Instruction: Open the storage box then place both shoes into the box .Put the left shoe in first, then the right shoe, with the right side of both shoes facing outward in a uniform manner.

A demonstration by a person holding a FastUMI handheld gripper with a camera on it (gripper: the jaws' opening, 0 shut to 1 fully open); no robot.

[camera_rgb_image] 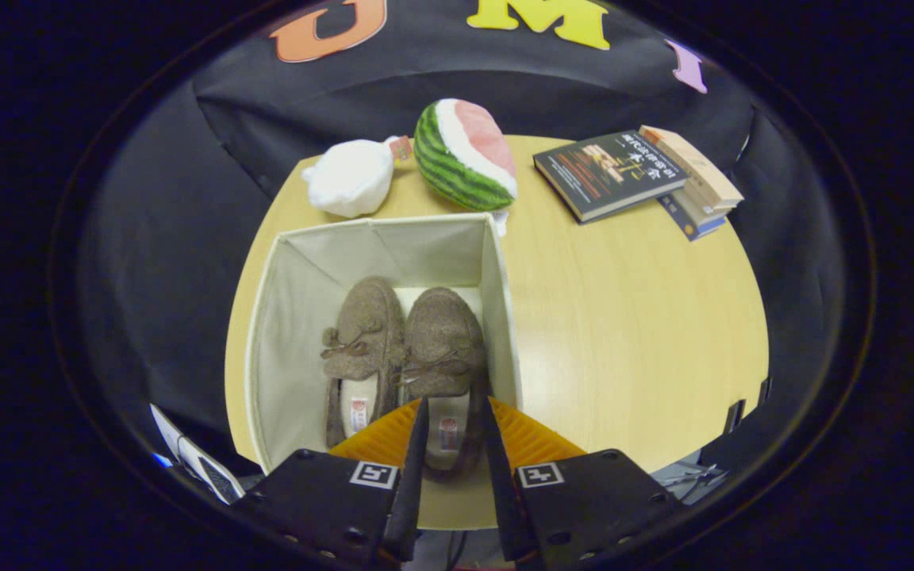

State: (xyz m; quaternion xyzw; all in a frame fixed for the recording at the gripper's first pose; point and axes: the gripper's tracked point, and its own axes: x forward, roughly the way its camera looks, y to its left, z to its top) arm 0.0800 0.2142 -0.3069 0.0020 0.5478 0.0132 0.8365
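Although both shoes are seen inside the storage box [298, 317], side by side with toes toward its far wall, the gripper [452, 444] hangs over the heel of the right-hand shoe [443, 349], fingers parted on either side of it; whether they press on it cannot be told. The left-hand shoe [362, 341] lies touching its partner. If the fingers are lifted carelessly, the heel could be snagged and the pair skewed against the box's right wall. A plush watermelon [465, 155], white pouch [350, 178] and books [639, 174] lie on the table [631, 317] beyond.
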